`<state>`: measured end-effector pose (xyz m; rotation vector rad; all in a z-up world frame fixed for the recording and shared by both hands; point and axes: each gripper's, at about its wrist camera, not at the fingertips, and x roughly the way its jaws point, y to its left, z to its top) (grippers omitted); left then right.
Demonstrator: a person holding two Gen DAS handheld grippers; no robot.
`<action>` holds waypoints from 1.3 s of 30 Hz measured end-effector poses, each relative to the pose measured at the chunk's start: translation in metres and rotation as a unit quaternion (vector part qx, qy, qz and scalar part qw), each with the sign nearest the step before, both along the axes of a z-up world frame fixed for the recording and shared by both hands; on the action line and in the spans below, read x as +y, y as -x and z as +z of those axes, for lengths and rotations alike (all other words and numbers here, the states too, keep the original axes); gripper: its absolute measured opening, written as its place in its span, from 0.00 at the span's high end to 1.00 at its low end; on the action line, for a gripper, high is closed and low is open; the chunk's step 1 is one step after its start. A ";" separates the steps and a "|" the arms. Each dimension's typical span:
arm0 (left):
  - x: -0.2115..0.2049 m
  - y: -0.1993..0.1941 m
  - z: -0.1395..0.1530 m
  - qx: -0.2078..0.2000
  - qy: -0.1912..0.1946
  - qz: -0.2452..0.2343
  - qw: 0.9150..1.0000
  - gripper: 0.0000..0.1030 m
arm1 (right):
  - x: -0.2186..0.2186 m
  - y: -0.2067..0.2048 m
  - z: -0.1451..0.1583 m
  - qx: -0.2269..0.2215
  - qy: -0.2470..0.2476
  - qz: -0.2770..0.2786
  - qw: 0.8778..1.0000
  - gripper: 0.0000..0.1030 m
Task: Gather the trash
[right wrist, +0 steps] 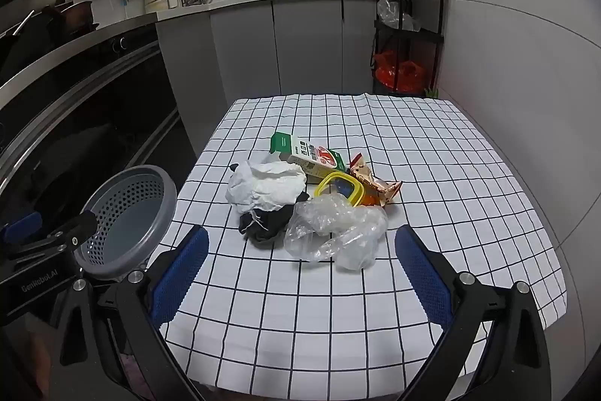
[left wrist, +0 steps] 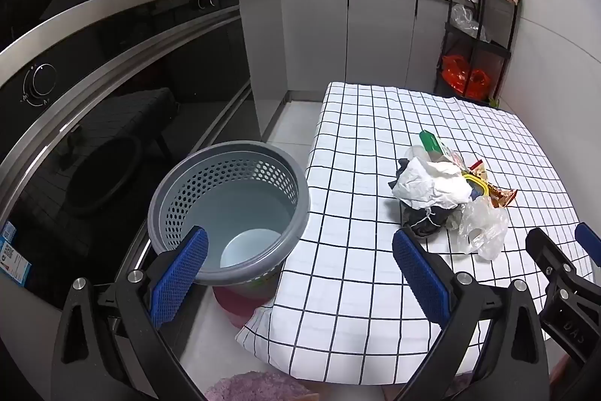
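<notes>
Both grippers hang spread wide and empty above the table (right wrist: pixel 469 213): the right gripper (right wrist: pixel 300 273) faces the trash pile (right wrist: pixel 311 202), and the left gripper (left wrist: pixel 300 273) hangs over the table edge beside the bin (left wrist: pixel 229 213). The pile sits mid-table, well apart from the bin, which stands off the left edge. Best start with the nearest piece, the clear bag (right wrist: pixel 334 232): lower the right jaws around its bulk, pinch firmly since film slips, and lift clear before crossing to the bin.

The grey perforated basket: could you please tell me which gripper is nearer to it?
Left. The left gripper hangs just beside the basket; the right gripper faces the trash pile on the table, farther off.
</notes>
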<state>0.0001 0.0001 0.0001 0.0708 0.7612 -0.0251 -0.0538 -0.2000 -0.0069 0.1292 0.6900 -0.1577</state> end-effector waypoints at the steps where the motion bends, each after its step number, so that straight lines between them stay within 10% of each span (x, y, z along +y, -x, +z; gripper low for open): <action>1: 0.000 0.000 0.000 0.002 -0.001 0.000 1.000 0.06 | 0.000 0.000 0.000 0.001 0.001 0.000 1.000 0.08; 39: 0.005 0.003 0.006 -0.010 -0.003 0.008 1.000 0.06 | 0.002 0.003 0.015 -0.010 0.005 0.001 1.000 0.08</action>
